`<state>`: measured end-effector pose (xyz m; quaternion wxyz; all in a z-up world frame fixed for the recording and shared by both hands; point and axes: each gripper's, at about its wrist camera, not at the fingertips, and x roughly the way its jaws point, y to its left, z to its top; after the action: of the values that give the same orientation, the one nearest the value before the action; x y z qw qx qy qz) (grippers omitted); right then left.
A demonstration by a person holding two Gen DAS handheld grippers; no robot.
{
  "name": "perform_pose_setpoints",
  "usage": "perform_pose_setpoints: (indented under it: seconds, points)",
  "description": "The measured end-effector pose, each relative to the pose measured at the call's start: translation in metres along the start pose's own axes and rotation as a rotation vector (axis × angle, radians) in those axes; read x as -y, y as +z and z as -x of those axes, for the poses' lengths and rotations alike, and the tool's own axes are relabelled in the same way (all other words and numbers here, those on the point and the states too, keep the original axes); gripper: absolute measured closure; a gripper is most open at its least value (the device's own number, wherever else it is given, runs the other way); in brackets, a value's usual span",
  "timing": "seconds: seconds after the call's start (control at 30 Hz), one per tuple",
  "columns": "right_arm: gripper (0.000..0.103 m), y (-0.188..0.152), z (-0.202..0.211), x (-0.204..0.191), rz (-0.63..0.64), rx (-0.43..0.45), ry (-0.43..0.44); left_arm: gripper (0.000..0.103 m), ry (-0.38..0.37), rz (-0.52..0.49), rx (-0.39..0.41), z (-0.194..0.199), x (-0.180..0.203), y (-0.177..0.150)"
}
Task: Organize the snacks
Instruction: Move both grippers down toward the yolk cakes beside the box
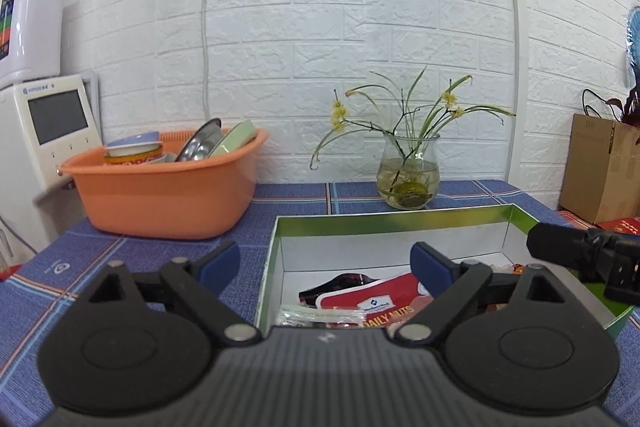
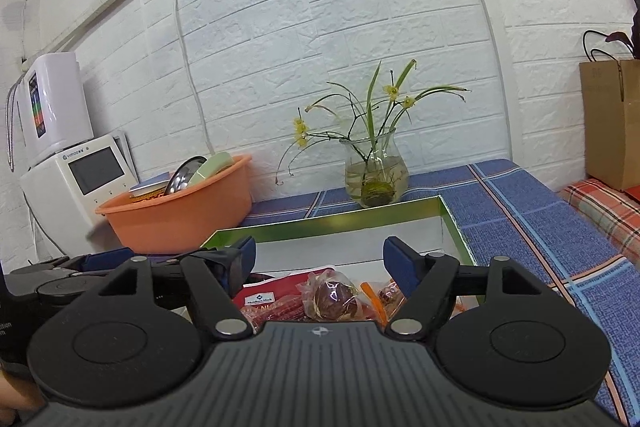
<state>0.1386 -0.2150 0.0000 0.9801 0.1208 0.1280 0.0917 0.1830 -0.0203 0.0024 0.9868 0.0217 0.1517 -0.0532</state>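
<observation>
A shallow box with a green rim (image 1: 384,223) and white inside stands on the blue checked cloth. In it lie a red "Daily Nuts" packet (image 1: 384,301) and a clear packet (image 1: 320,317). My left gripper (image 1: 326,263) hangs open over the box's left part, nothing between its fingers. In the right wrist view the box rim (image 2: 340,221) holds the red packet (image 2: 272,297), a clear-wrapped brown snack (image 2: 334,301) and orange wrappers (image 2: 382,297). My right gripper (image 2: 320,255) is open above them and holds nothing.
An orange basin (image 1: 160,199) with dishes stands at the back left beside a white appliance (image 1: 48,131). A glass vase (image 1: 408,179) with flowers stands just behind the box. A brown cardboard box (image 1: 600,167) sits at the far right against the brick wall.
</observation>
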Motion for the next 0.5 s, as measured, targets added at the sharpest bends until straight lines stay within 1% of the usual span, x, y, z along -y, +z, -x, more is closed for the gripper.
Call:
perform_pose_setpoints:
  seconds: [0.13,0.17,0.23,0.3,0.4,0.43,0.47,0.5]
  points:
    - [0.0,0.008,0.022,0.002,-0.015,0.006,0.019,0.011,-0.05,-0.055,0.0,0.019,-0.001,0.0]
    - [0.0,0.011,0.027,0.003,-0.024,-0.012,0.025,0.011,-0.073,-0.071,-0.005,0.026,-0.002,-0.003]
    - [0.0,0.012,0.04,0.01,-0.047,-0.059,0.063,0.011,-0.159,-0.113,-0.028,0.041,-0.005,-0.01]
    - [0.0,0.007,0.055,0.019,-0.064,-0.118,0.129,0.011,-0.244,-0.151,-0.067,0.059,-0.009,-0.023]
    - [0.0,-0.008,0.068,0.031,-0.092,-0.192,0.156,0.011,-0.326,-0.214,-0.128,0.077,-0.006,-0.045]
    - [0.004,-0.013,0.069,0.034,-0.092,-0.214,0.159,0.011,-0.343,-0.226,-0.145,0.079,-0.003,-0.051]
    - [0.015,-0.02,0.067,0.035,-0.082,-0.242,0.156,0.011,-0.355,-0.238,-0.159,0.078,0.001,-0.056]
    - [0.021,-0.025,0.064,0.036,-0.062,-0.267,0.143,0.011,-0.357,-0.25,-0.176,0.075,0.005,-0.061]
